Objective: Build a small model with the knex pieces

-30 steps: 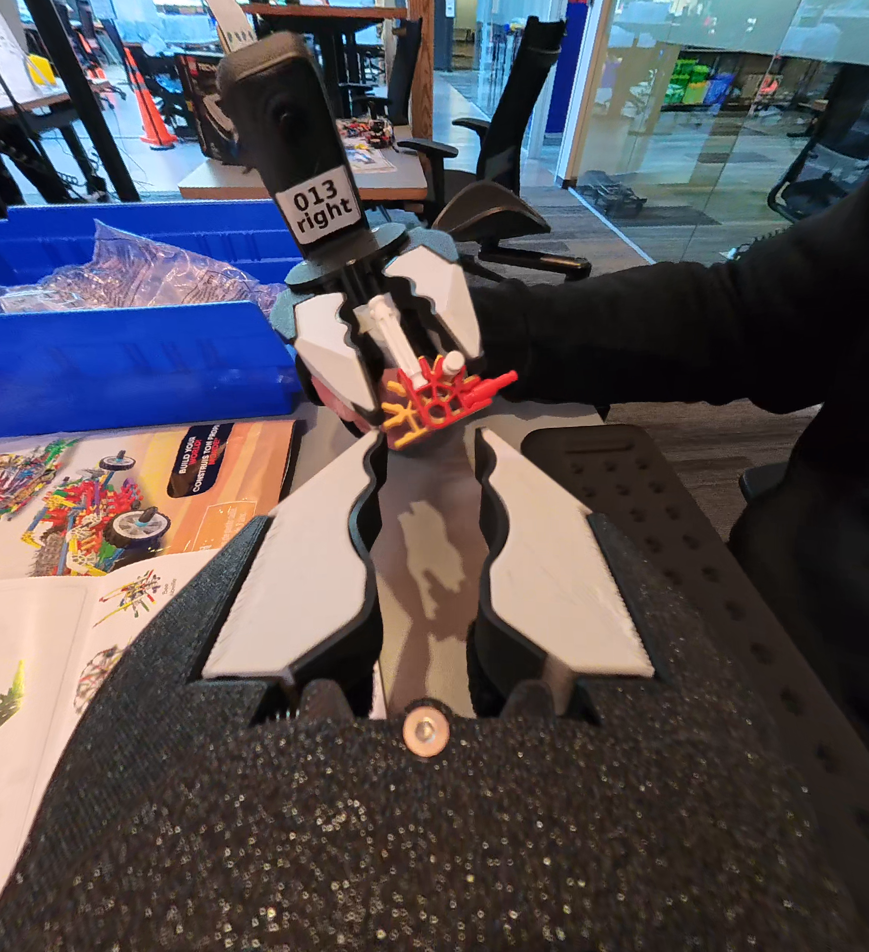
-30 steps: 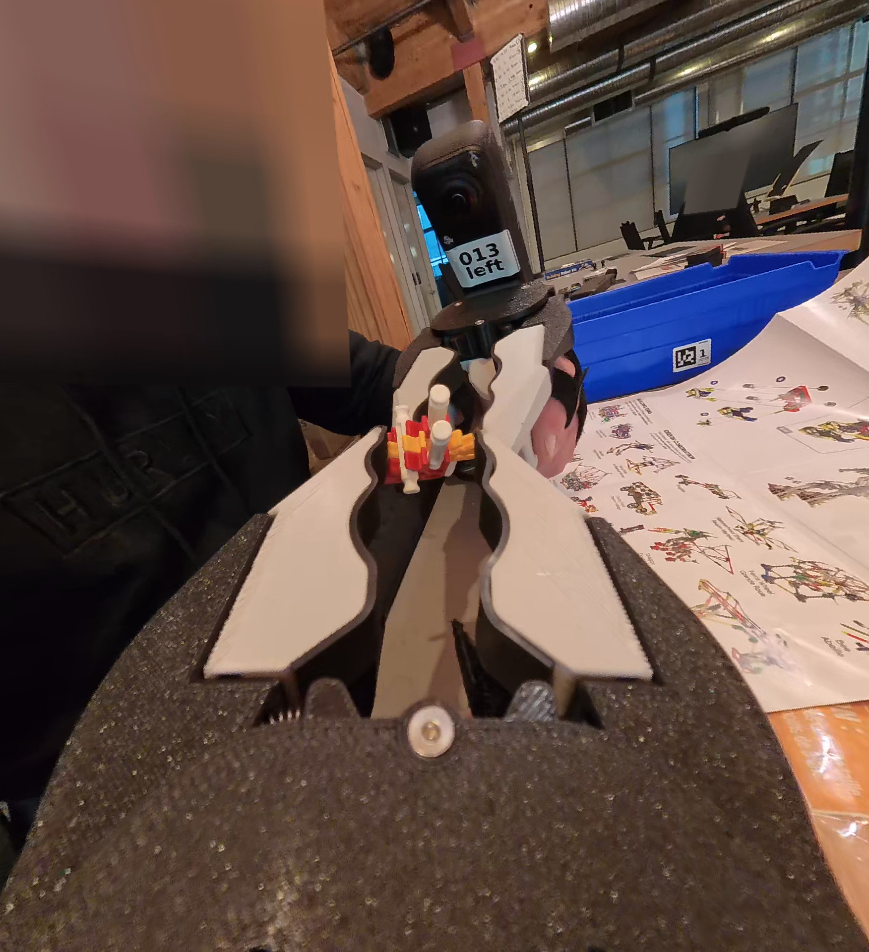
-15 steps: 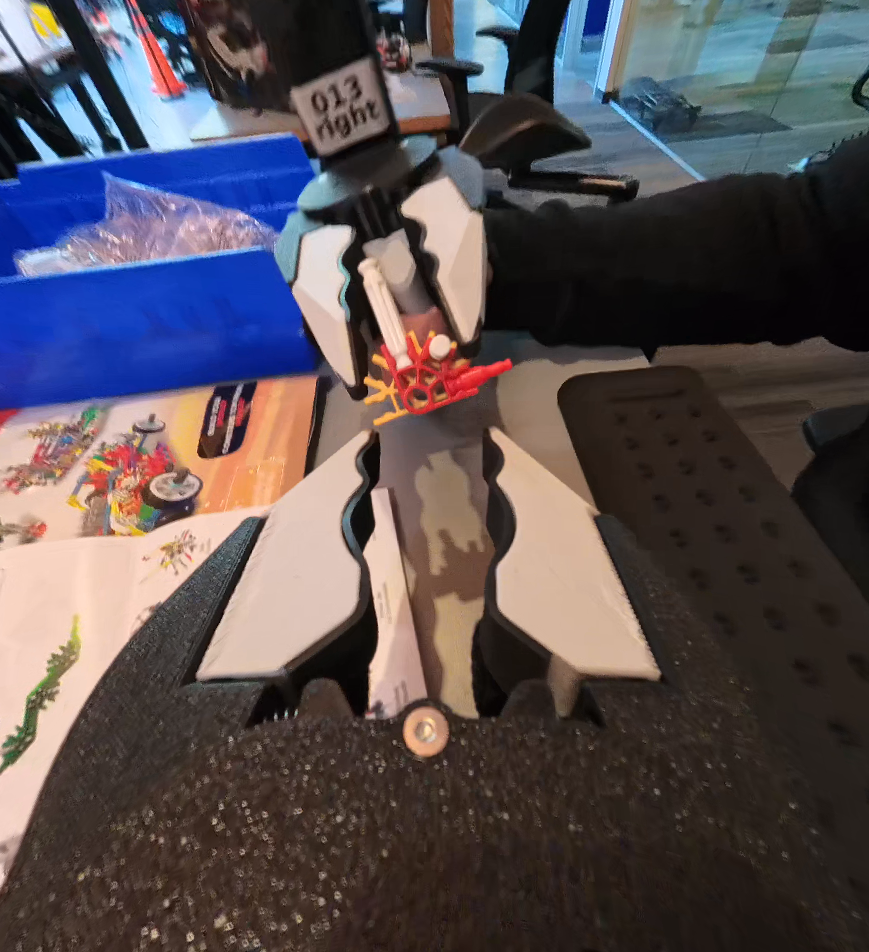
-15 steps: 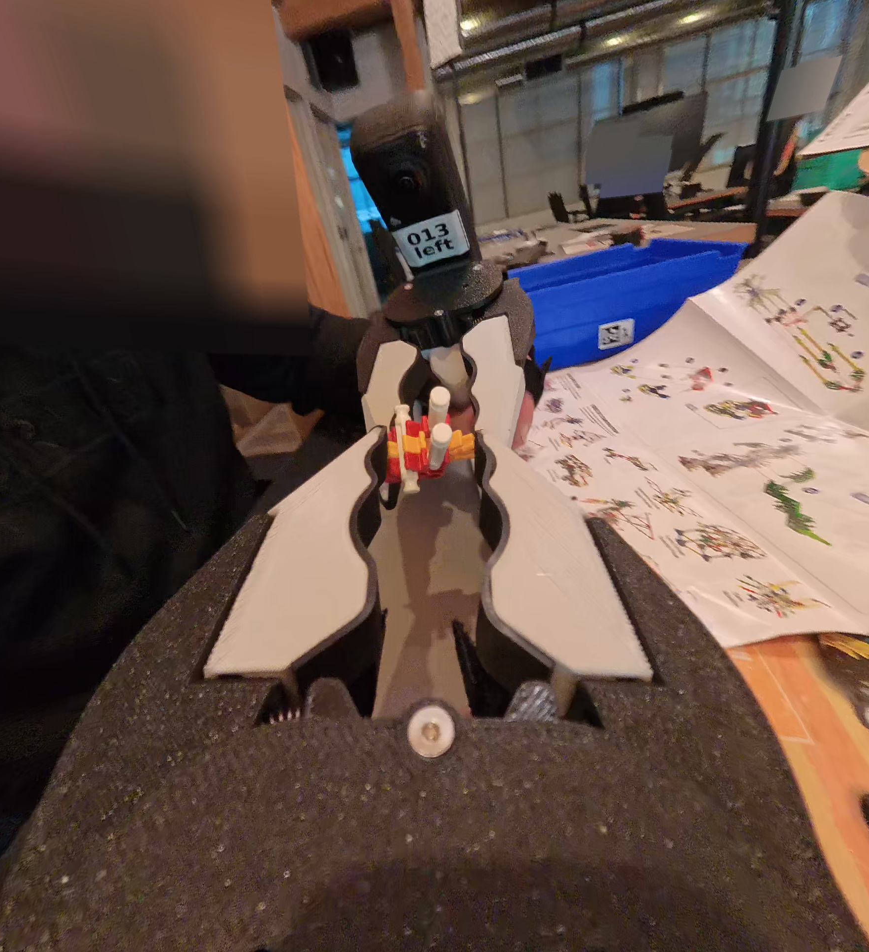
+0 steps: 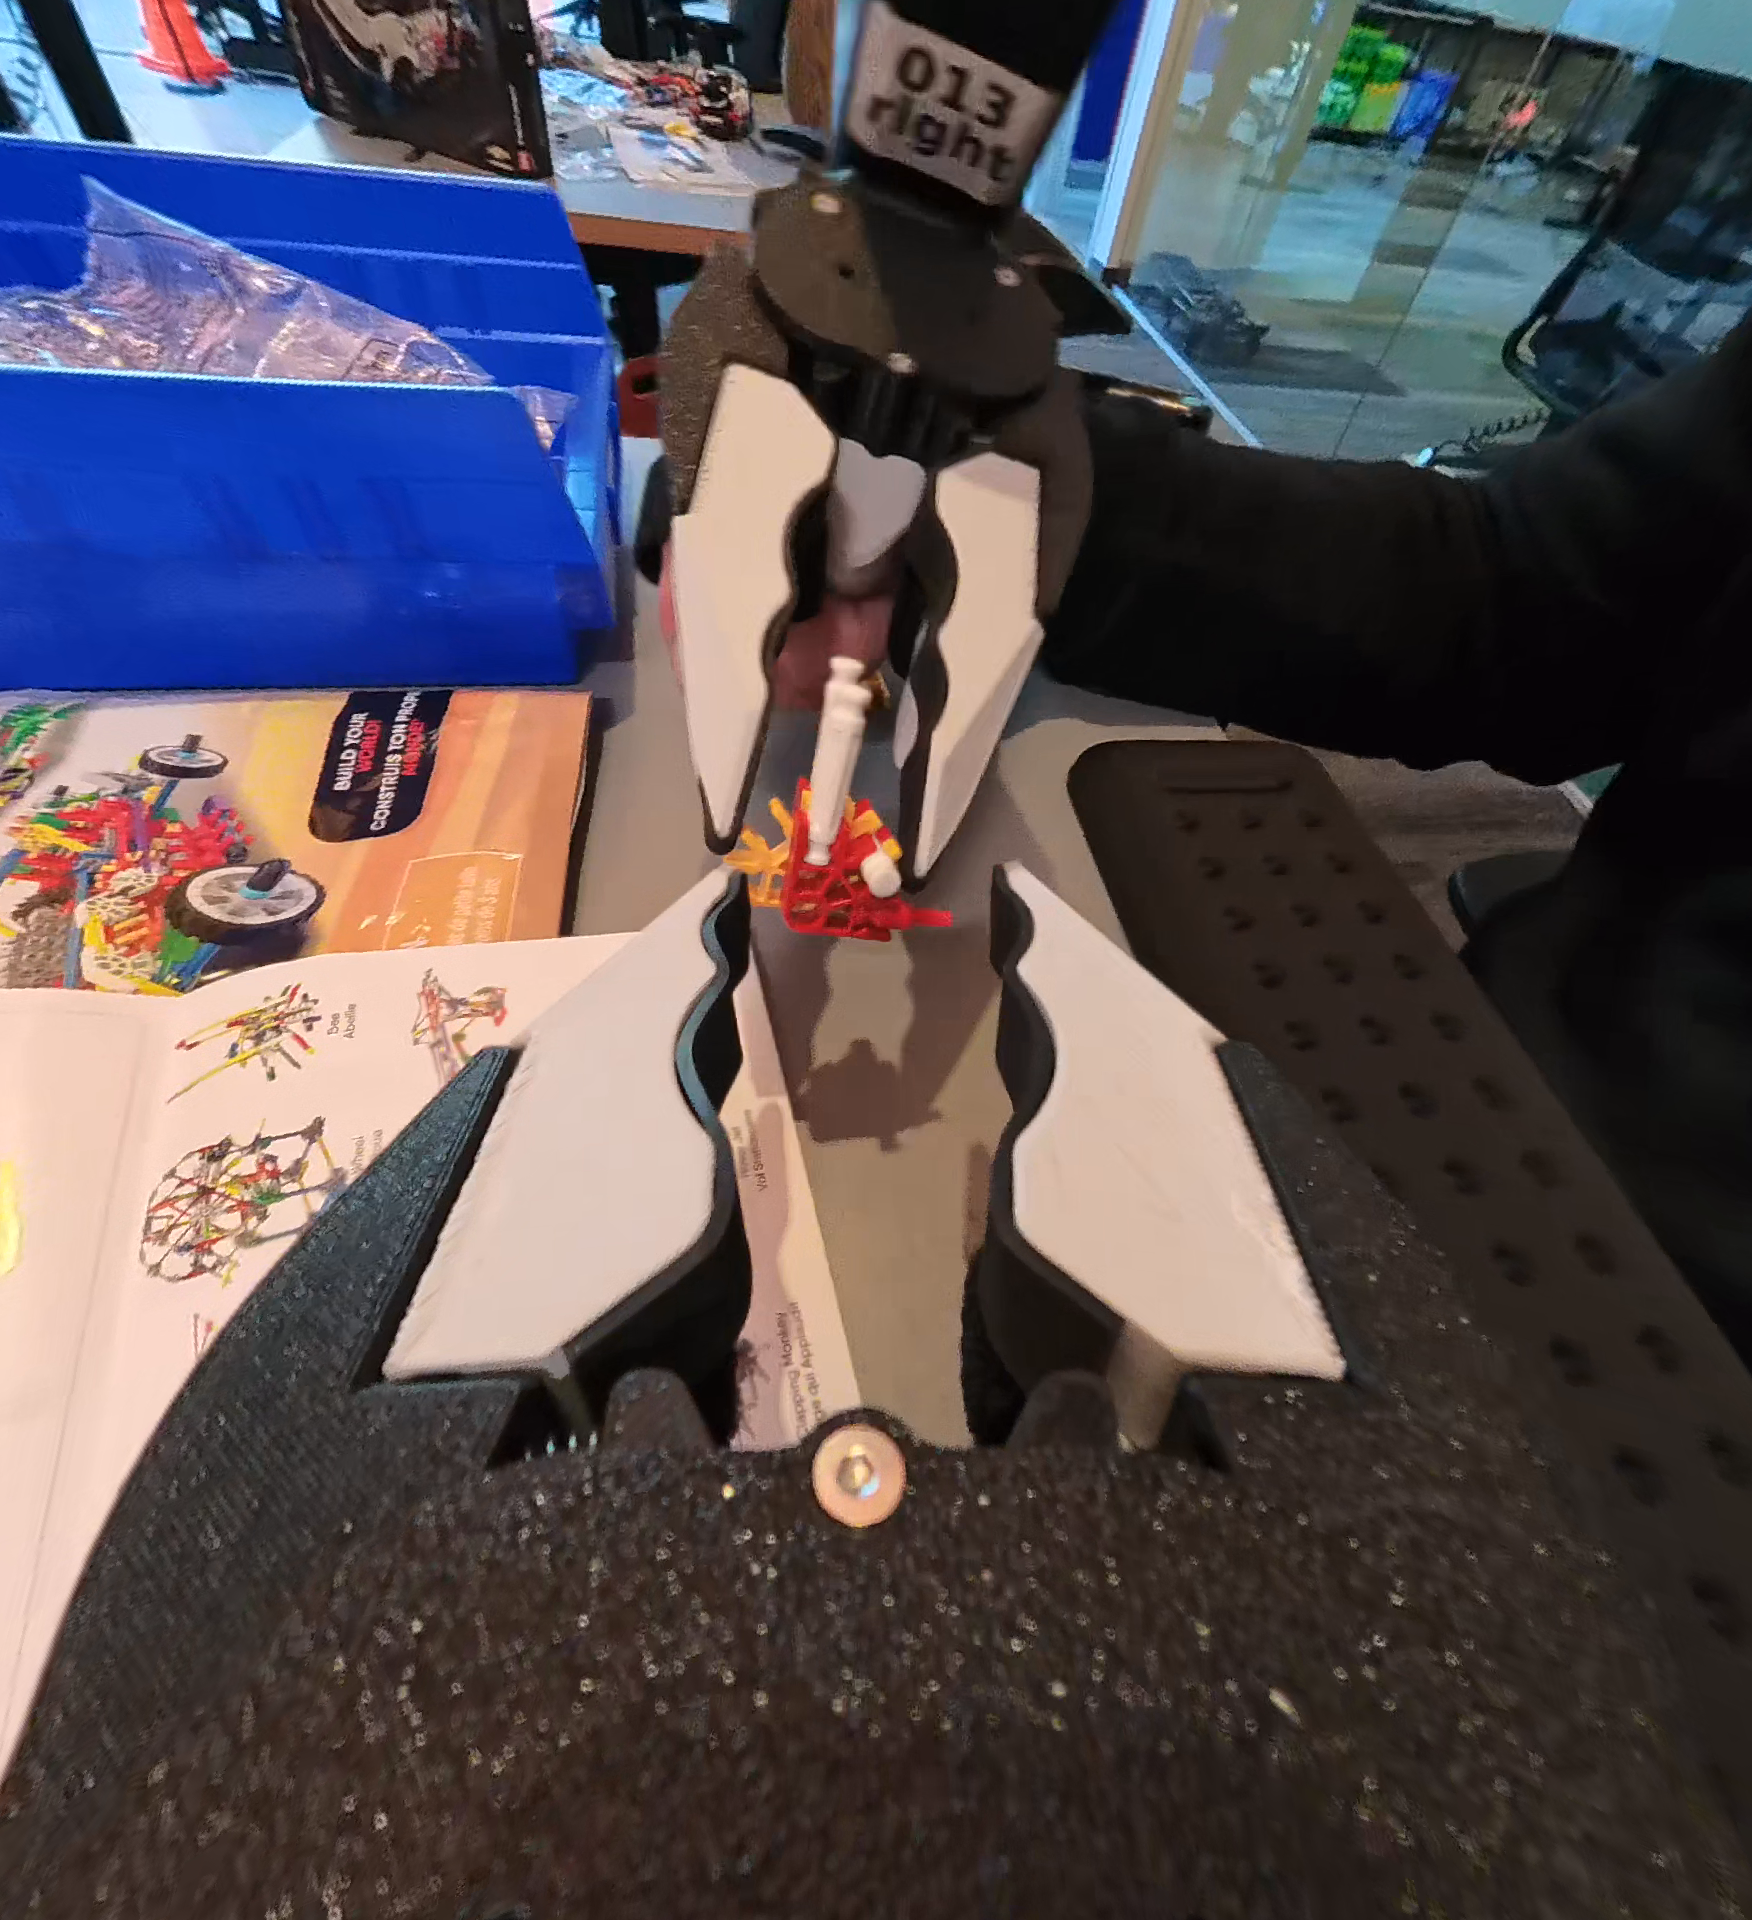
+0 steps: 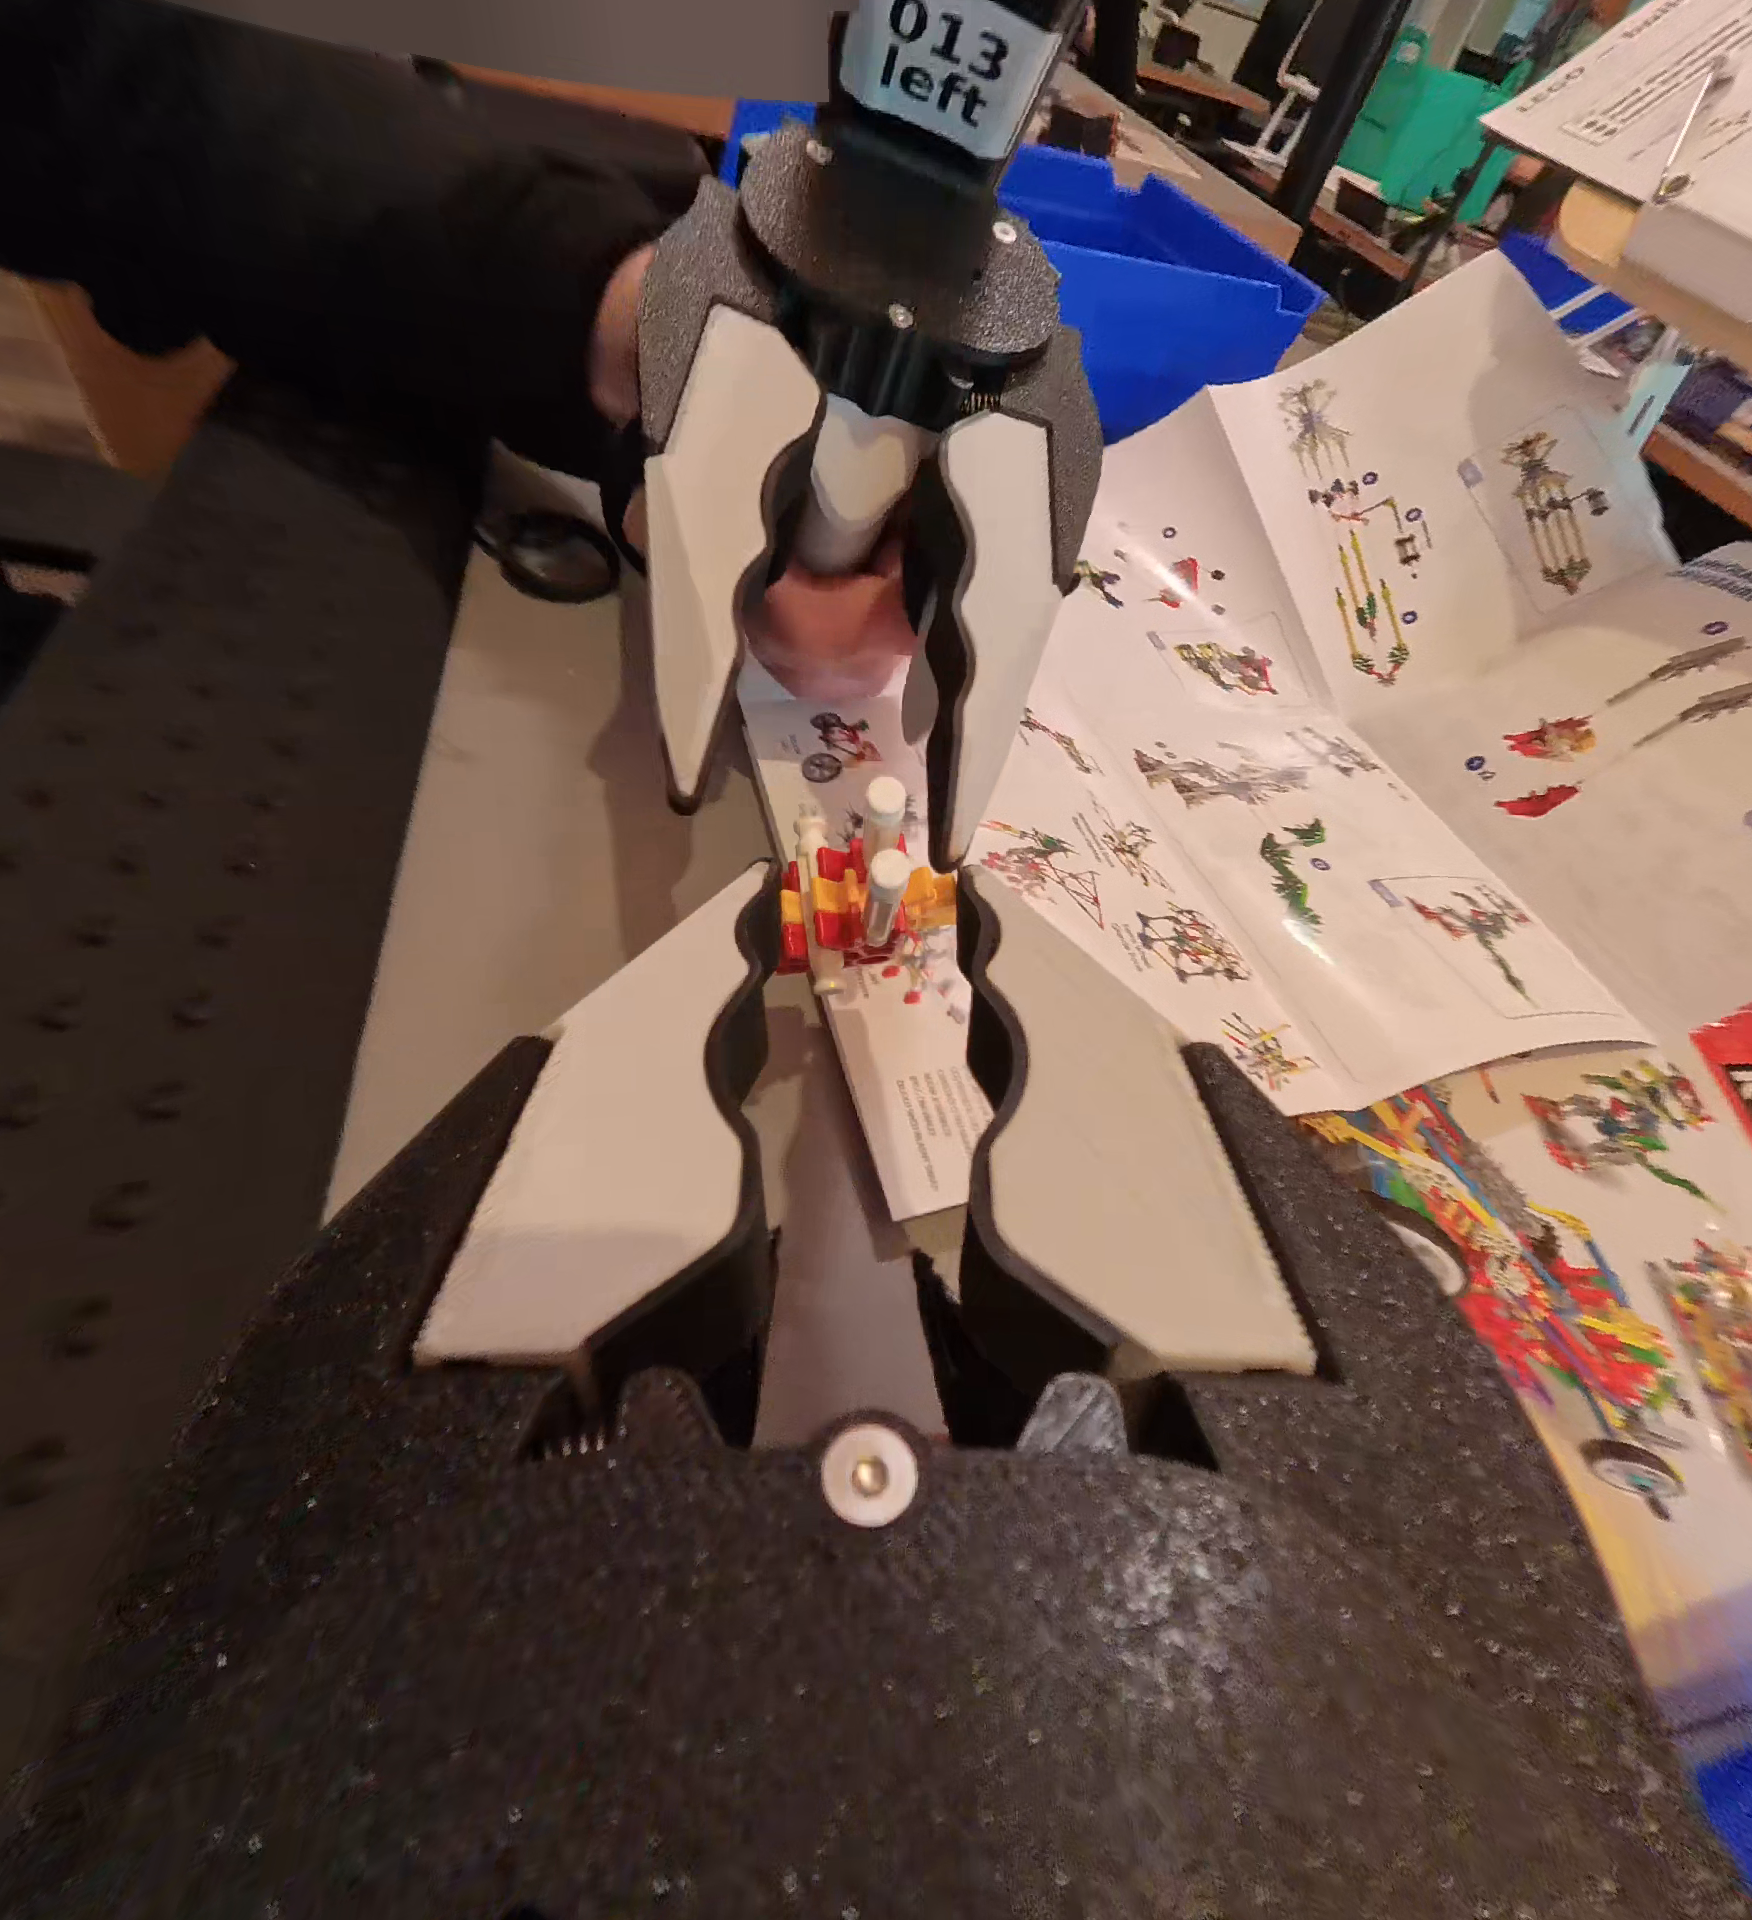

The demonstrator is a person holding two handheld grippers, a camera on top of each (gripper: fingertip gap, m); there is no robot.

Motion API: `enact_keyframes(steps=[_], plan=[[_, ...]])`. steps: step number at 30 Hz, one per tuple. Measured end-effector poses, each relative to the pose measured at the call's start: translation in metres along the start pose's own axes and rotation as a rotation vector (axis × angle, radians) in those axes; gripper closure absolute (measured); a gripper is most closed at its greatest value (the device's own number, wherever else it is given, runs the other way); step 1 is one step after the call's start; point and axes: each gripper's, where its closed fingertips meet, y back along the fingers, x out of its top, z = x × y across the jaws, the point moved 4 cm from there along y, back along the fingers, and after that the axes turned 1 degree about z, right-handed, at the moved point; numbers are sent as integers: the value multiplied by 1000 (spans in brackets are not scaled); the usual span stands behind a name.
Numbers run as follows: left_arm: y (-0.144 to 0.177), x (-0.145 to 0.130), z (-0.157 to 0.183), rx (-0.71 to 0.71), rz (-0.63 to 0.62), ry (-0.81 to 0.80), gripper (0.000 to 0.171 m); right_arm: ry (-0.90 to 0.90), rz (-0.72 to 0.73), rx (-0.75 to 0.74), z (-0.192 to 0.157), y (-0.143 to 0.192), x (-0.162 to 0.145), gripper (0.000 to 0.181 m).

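The right hand-held gripper (image 6: 867, 909) gripped a small red-and-yellow toy assembly (image 6: 856, 904) with white rods, above the counter (image 6: 539, 831). The left hand-held gripper (image 5: 867, 904) stood wide and empty, its tips just beside the piece.

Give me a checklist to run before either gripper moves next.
1. Right gripper clamped on the red-and-yellow toy piece: ok.
2. Left gripper open and empty: ok.
3. Left fingertips clear of the piece: cannot tell; one sits right beside a white rod.
4. White rods fully seated: cannot tell.
5. Piece held off the table: ok, its shadow lies apart from it.
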Motion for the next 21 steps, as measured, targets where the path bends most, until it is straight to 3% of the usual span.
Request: enact_keyframes(steps=[7, 21], plan=[[-5, -4, -5, 16, 19, 14, 145, 94, -43, -64, -1, -3, 1, 148], [-7, -12, -9, 50, 5, -57, 154, 86, -98, -65, -1, -7, -9, 148]])
